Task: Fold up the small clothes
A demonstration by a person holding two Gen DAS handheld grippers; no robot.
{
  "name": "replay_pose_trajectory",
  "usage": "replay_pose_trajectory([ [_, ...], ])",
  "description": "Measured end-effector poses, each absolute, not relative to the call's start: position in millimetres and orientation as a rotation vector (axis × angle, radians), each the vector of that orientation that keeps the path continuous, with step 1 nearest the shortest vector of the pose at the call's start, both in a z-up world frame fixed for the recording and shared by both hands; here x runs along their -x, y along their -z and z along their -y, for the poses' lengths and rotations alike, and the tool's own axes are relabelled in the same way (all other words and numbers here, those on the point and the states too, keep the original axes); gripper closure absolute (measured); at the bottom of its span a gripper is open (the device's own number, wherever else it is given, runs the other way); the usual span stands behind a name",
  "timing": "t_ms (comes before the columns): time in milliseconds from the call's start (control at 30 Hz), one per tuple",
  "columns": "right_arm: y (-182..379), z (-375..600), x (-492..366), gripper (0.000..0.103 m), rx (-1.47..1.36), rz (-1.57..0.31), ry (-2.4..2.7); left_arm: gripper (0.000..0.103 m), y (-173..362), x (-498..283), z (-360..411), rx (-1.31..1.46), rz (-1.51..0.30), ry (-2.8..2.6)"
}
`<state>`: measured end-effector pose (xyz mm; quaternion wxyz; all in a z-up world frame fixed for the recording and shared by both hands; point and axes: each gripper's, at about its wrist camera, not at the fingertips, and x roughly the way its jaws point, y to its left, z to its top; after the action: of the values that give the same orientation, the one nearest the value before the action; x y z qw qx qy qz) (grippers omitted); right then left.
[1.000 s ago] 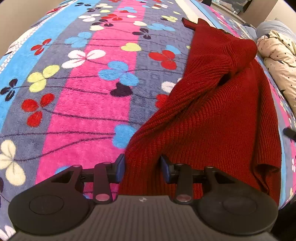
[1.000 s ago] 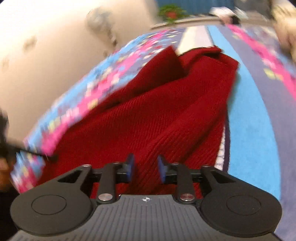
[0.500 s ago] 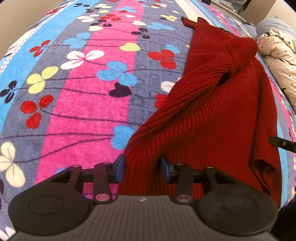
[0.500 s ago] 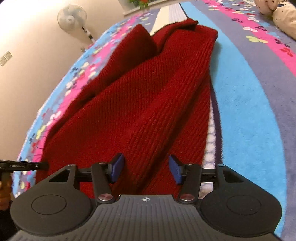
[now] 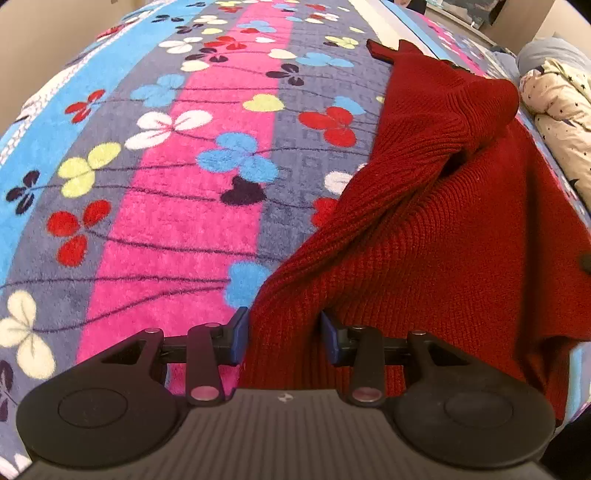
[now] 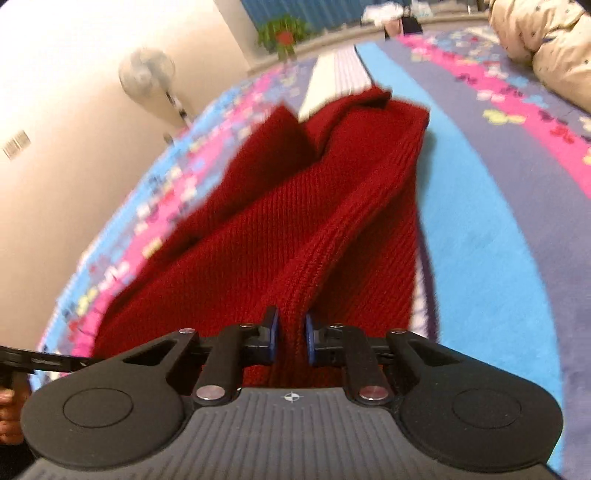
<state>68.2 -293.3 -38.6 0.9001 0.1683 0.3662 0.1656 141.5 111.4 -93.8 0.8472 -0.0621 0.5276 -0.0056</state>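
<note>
Your left wrist view gives you the big flowered blanket point(image 5: 177, 206) stretching off to the left, plus a star-print quilt point(image 5: 557, 110) bunched at the far right. The right wrist view has none of those flowers in focus; instead you get a pale wall, a standing fan point(image 6: 147, 74), a potted plant point(image 6: 282, 35) and a sliver of your other hand point(image 6: 7, 417) at the left edge.

The red knit sweater point(image 5: 443, 240) lies rumpled on the blanket, ribbed, with a sleeve humped up toward the far end and its near hem pulled toward you.

Your left gripper point(image 5: 284, 336) sits half open with a bunch of hem filling the gap between its blue pads. Your right gripper point(image 6: 291, 338) has just been closing and now pinches a narrow ridge of the knit, pads pressed tight on it.
</note>
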Motion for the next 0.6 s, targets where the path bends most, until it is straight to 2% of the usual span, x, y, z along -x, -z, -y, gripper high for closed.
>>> replay_pose_trajectory([
  [100,23,332,-52,0.090,-0.380,-0.685,-0.325,0.061,93,-141,-109,0.115,-1.107,0.011],
  [133,17,355,-43,0.090,-0.429,-0.650,-0.312,0.069,92,-141,-109,0.112,-1.104,0.019],
  [200,9,397,-27,0.091,-0.496,-0.602,-0.266,0.078,89,-138,-107,0.106,-1.091,0.046],
  [300,17,450,-7,0.095,-0.508,-0.653,-0.164,0.081,83,-133,-101,0.102,-1.072,0.118],
  [467,56,455,-13,0.099,-0.425,-0.881,-0.091,0.077,86,-134,-89,0.064,-1.090,0.141],
  [500,60,451,-15,0.103,-0.396,-0.907,-0.072,0.072,87,-136,-88,0.064,-1.093,0.130],
  [567,64,445,-20,0.103,-0.340,-0.933,0.005,0.062,89,-138,-88,0.065,-1.094,0.109],
  [600,65,446,-21,0.099,-0.350,-0.933,0.022,0.060,90,-139,-88,0.065,-1.095,0.099],
])
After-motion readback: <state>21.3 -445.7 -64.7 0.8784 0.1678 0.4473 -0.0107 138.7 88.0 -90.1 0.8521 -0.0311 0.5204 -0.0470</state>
